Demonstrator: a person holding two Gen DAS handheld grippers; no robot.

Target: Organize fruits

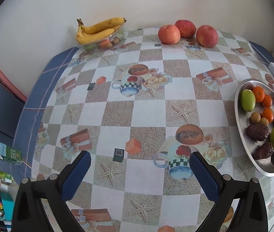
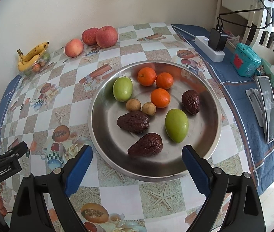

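Note:
A round metal plate [image 2: 204, 127] holds three oranges [image 2: 160, 98], two green fruits [image 2: 176, 125], three wrinkled brown fruits [image 2: 133, 121] and two small tan ones [image 2: 133, 105]. My right gripper [image 2: 137, 160] hangs open over the plate's near rim, nothing between its blue pads. The same plate [image 1: 241, 104] shows at the right edge of the left wrist view. My left gripper [image 1: 139, 167] stands open above bare tablecloth. Three apples [image 1: 187, 32] sit at the table's far edge. Bananas [image 1: 98, 30] lie on a clear box of small fruits [image 1: 106, 43] at the far left.
The checkered tablecloth [image 1: 117, 106] covers the table against a white wall. To the right of the plate lie a power strip with a charger [image 2: 212, 46], a teal box [image 2: 246, 60] and a phone on a stand [image 2: 268, 108]. A green carton [image 1: 9, 153] lies off the table's left edge.

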